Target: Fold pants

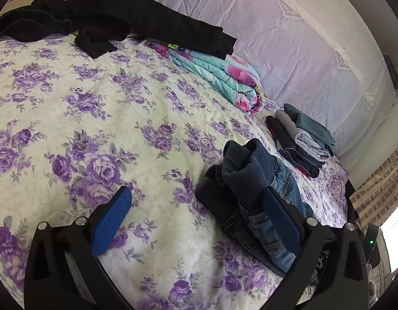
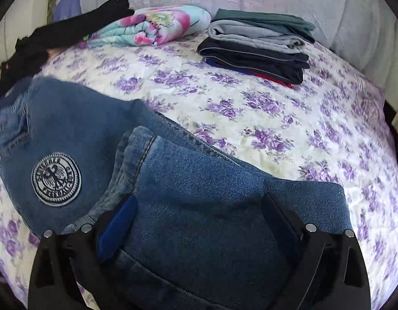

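Observation:
Blue denim pants with a round eagle patch lie folded on the flowered bedspread. In the right wrist view the pants fill the space between and under my right gripper, which is open above them. In the left wrist view the pants lie bunched at the right, with a dark ribbed waistband on top. My left gripper is open; its right finger is against the denim, and its left finger is over bare bedspread.
A stack of folded clothes sits at the far right of the bed, also in the left wrist view. A rolled floral blanket and loose black garments lie at the far side. A lace-covered headboard stands behind.

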Tool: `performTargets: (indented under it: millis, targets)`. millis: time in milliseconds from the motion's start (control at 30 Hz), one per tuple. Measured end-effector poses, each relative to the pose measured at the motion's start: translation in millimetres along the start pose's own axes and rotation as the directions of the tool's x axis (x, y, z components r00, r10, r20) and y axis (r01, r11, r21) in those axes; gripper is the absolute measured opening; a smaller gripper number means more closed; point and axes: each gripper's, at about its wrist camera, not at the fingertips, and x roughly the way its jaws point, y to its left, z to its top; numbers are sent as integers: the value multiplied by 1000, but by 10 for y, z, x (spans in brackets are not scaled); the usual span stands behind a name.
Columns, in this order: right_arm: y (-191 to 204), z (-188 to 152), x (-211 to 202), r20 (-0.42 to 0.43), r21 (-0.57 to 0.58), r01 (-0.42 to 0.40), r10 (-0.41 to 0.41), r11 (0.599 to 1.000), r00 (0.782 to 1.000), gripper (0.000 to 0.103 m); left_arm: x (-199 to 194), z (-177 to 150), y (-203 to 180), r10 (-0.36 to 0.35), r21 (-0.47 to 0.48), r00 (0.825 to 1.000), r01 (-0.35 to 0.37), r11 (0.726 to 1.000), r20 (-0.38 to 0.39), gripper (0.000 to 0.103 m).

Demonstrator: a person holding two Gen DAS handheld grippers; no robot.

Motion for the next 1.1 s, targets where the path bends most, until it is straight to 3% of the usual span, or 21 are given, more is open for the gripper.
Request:
performTargets:
  millis: [67,133,233,333,400,500,633,733,800,933,1100]
  targets:
    - [-20,11,-161,34,-6,4,-3,1000,999,97,1,-3,5,3,1,1000,-3,1000,-5,99]
    - [-44,-54,-525,168,-1,-28,27,1000,985,98,0,0,3,6,-2,1000,-6,1000,-8,99]
    - [-19,-77,-682,203,-27,-54,59,998,977,98,-15,-1,-35,30,2,1000,-30,1000,-3,98]
    - [-28,58,-535,226,-20,56,-50,998,973,98,-87,-22,-97,47,4,999,-47,999,6,98]
    - [-81,187,-369,181,23,63,-66,998,981,98,-121,-56,-148,2,9,1000,-2,1000,-29,98]
    - [-33,250,91,-5,-20,62,-62,998,998,98,-153,-125,-277,28,61,999,-25,998,-35,98]
    - [-133,206,-31,43,26,26,-27,999,999,98,-79,-174,-430,57,123,996,-48,991,-67,98]
    - [-194,65,-405,188,30,-2,-4,1000,982,99,-9,-175,-481,27,111,995,-16,994,-100,98]
    - [-144,-111,-483,155,-27,-70,73,997,985,99,66,-146,-500,-9,86,992,20,996,-124,98]
    - [-46,-407,-318,91,-80,-73,80,994,993,99,315,-81,-465,-49,3,982,50,999,-184,98]
    - [-110,-416,-468,164,-30,-140,143,990,976,99,425,6,-448,-119,-83,972,104,991,-203,98]
